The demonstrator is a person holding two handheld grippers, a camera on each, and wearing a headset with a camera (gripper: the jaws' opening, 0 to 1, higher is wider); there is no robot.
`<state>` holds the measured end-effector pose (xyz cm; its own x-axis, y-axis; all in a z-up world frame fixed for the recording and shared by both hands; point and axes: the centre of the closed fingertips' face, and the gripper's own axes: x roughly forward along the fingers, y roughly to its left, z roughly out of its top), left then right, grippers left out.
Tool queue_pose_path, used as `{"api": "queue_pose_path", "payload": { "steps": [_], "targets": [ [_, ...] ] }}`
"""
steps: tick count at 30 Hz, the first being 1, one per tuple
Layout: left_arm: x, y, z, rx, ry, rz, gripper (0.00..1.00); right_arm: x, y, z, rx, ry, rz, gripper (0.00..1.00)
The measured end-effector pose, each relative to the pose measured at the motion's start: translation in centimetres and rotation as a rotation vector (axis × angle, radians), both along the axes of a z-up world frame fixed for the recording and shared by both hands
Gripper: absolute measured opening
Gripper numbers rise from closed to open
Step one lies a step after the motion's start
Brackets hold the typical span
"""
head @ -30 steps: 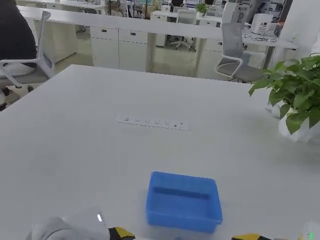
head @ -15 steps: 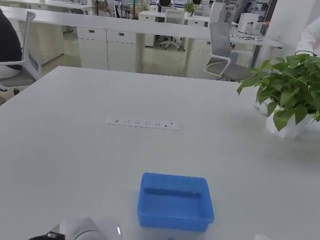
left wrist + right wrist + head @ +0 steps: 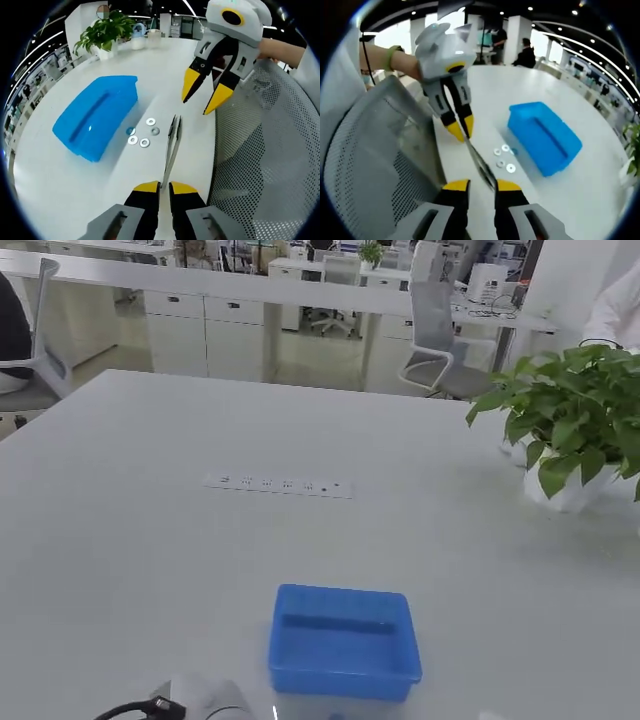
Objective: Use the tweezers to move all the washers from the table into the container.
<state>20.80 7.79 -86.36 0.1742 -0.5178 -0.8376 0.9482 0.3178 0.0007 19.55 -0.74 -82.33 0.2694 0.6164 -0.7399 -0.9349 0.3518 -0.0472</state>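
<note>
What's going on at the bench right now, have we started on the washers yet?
A person is working two handheld grippers at a white table. The left gripper appears shut on one end of the tweezers, which lie flat on the table. The right gripper hovers above their other end with its fingers open. The washers sit loose on the table beside the blue container, which looks empty, so none has gone in yet.

From the head we look forward and down across the bench [image 3: 120, 540]. Both gripper views sit close over its near edge, facing each other; all three share the blue container [image 3: 343, 640].
</note>
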Motion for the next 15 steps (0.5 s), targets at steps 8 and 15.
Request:
{"api": "queue_pose_path", "payload": {
  "steps": [8,15],
  "targets": [
    [-0.2,-0.1,0.6,-0.001,-0.003,-0.044,0.0,0.1,-0.2,0.2,0.004,-0.024,0.02,0.11],
    [-0.6,-0.4,3.8,-0.056,-0.071,-0.07,0.0,0.4,-0.2,0.4,0.011,-0.036,0.026,0.12]
  ]
}}
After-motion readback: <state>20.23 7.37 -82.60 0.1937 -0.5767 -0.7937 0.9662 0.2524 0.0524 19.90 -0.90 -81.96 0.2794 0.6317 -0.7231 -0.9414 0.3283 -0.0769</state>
